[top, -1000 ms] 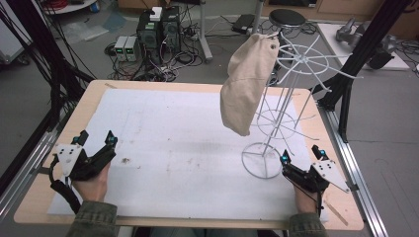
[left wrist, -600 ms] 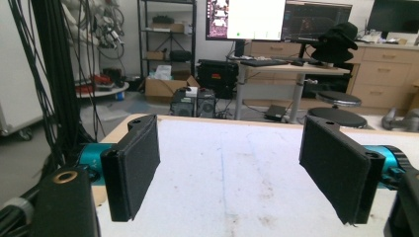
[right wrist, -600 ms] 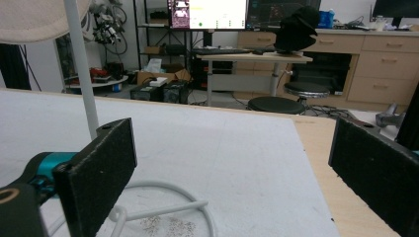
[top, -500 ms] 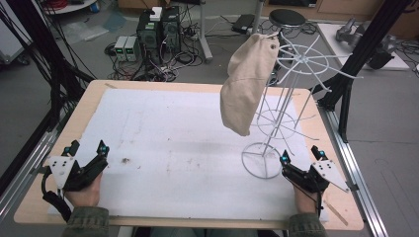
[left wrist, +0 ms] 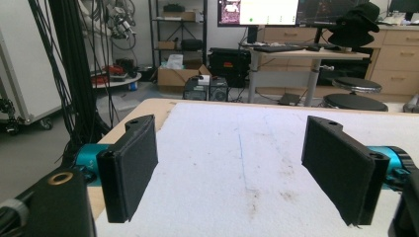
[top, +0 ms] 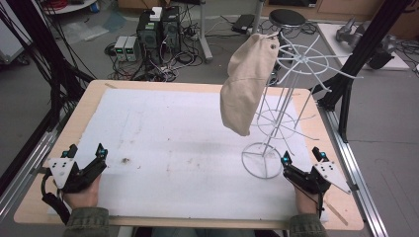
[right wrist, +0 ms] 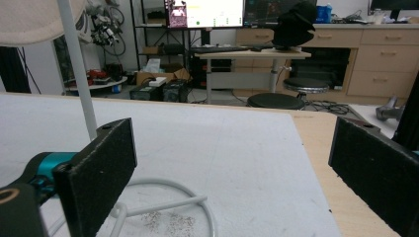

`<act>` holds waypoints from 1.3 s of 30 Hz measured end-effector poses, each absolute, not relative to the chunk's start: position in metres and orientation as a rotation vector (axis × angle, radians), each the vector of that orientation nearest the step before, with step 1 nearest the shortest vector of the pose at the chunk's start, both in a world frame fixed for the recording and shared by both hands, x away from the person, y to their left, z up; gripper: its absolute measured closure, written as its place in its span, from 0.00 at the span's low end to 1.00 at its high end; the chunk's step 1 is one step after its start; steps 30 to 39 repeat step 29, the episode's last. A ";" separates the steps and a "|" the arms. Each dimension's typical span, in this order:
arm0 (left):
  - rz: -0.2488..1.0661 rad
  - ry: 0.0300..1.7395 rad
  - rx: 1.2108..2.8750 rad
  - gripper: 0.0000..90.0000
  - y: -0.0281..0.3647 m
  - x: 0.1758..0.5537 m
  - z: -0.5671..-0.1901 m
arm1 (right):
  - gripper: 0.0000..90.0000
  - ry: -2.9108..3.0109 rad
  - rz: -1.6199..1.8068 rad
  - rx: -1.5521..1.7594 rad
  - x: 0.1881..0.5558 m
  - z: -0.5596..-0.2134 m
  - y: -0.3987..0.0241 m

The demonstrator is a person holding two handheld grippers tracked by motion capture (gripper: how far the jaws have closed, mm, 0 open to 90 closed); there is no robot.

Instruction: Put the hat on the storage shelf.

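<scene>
You held the left gripper (top: 88,157) low at the near left corner of the counter (top: 94,96), its jaws spread wide over the bare white mat (top: 173,143) with nothing between them. Your right gripper (top: 302,163) sat at the near right edge, jaws wide and empty, just beside the round base of the white wire stand (top: 261,160). The beige cloth bag (top: 247,84) hung from the stand's top, clear of the mat and well apart from both grippers.
</scene>
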State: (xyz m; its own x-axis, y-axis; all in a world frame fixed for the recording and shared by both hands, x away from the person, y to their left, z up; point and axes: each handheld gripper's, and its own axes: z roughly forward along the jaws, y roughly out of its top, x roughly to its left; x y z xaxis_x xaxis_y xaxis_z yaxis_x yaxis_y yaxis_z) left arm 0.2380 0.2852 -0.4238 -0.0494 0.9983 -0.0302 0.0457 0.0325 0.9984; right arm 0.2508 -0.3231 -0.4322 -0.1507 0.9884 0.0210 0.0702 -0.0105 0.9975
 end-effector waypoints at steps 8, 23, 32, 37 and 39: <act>1.187 1.275 1.170 0.24 0.287 0.234 -0.423 | 0.04 1.373 1.299 1.186 0.251 -0.432 -0.321; 1.141 1.285 1.145 0.25 0.291 0.234 -0.424 | 0.04 1.380 1.285 1.199 0.253 -0.433 -0.322; 1.137 1.303 1.116 0.25 0.295 0.234 -0.425 | 0.04 1.383 1.278 1.205 0.254 -0.433 -0.323; 1.137 1.303 1.116 0.25 0.295 0.234 -0.425 | 0.04 1.383 1.278 1.205 0.254 -0.433 -0.323; 1.137 1.303 1.116 0.25 0.295 0.234 -0.425 | 0.04 1.383 1.278 1.205 0.254 -0.433 -0.323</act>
